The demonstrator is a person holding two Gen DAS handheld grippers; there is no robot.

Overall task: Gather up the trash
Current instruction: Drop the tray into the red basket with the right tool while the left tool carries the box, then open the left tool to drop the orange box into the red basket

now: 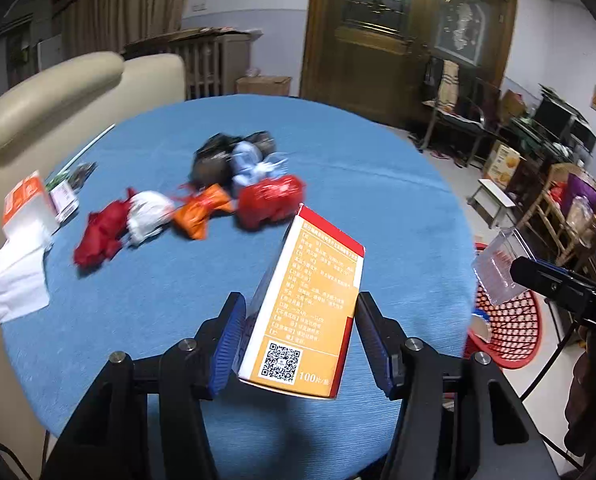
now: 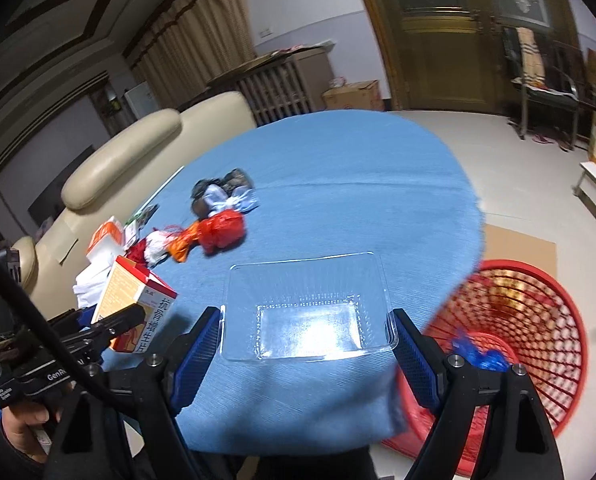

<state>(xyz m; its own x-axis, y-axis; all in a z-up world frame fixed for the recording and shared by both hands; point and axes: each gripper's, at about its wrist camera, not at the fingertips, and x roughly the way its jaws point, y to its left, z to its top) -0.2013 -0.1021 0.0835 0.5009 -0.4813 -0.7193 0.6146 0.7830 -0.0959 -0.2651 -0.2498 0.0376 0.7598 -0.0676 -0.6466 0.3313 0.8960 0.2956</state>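
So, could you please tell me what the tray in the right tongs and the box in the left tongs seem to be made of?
The tray looks like thin clear plastic, glossy: the blue cloth shows through it and its base glares. The box looks like printed cardboard, smooth and slightly shiny, with sharp folded edges.

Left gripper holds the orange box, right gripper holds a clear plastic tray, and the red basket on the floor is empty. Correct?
Not quite. The red basket isn't empty: the right wrist view shows blue trash inside it. The rest holds: the left gripper holds the orange box, and the right gripper holds the clear plastic tray.
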